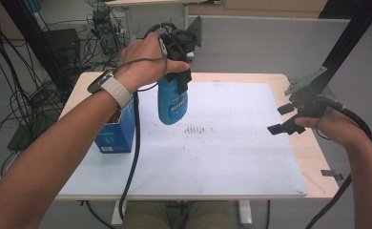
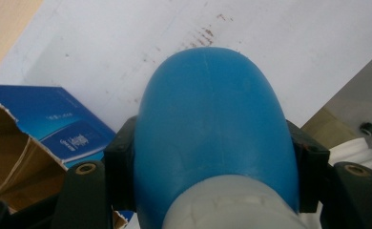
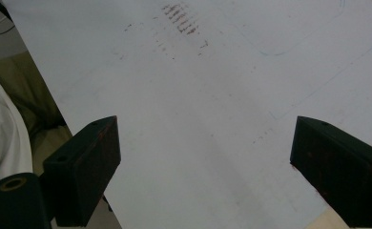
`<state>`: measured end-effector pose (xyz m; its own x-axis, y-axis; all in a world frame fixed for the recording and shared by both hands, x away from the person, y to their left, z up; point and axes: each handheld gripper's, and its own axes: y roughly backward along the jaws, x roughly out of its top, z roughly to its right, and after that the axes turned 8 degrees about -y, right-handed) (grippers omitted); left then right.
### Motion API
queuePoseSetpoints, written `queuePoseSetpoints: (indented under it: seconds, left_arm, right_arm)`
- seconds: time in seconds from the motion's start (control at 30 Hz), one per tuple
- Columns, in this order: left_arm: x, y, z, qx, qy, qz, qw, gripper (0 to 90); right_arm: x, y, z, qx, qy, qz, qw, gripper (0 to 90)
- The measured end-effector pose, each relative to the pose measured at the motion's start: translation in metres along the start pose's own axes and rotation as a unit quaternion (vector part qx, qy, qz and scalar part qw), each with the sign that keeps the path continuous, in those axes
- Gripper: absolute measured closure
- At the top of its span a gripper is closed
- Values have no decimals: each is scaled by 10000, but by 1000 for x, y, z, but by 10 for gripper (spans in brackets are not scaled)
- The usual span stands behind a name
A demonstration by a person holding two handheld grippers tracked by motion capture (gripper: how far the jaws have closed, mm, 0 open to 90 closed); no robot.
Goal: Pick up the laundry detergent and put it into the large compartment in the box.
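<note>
A blue bottle (image 1: 172, 104) hangs cap-up above the white sheet (image 1: 232, 157), clear of the table, with my left gripper (image 1: 177, 71) shut on its upper part. Seen in the left gripper view, the bottle (image 2: 212, 129) sits between the two black jaws, its pale cap (image 2: 232, 205) nearest the camera. An open blue cardboard box (image 1: 116, 133) stands just left of and below the bottle. My right gripper (image 1: 285, 119) hovers over the sheet's right edge. Its pads (image 3: 86, 167) stand wide apart with nothing between them.
Faint reddish marks (image 1: 197, 130) stain the middle of the sheet. The wooden table edge (image 1: 317, 162) shows at the right, with a small black piece (image 1: 332, 174) lying on it. Cables and equipment (image 1: 55, 52) crowd the floor at the back left.
</note>
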<state>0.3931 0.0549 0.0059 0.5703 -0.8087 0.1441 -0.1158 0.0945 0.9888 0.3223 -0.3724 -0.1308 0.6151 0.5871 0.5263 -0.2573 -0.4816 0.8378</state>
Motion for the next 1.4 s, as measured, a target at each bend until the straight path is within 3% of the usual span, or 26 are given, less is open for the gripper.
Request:
queuePoseSetpoints:
  seconds: [0.33, 0.67, 1.07, 1.3, 1.33, 1.4]
  left_arm:
    - [-6, 10, -14, 19, 497, -21, 9988, 371]
    - [-17, 23, -31, 4, 972, 14, 9953, 371]
    - [-31, 33, -47, 73, 1445, 23, 9895, 371]
    - [-39, 40, -53, 156, 1818, 95, 9832, 371]
    - [-39, 41, -55, 156, 1803, 57, 9835, 371]
    - [-43, 44, -59, 155, 1893, 86, 9817, 371]
  right_arm:
    - [8, -2, 2, 38, 99, 7, 9999, 97]
    - [13, -5, 6, 61, 188, -1, 9998, 97]
    - [19, -11, 10, 124, 293, 14, 9995, 97]
    - [23, -14, 13, 164, 326, 15, 9993, 97]
    - [23, -15, 13, 170, 332, 20, 9993, 97]
    - [24, -15, 13, 181, 350, 25, 9992, 97]
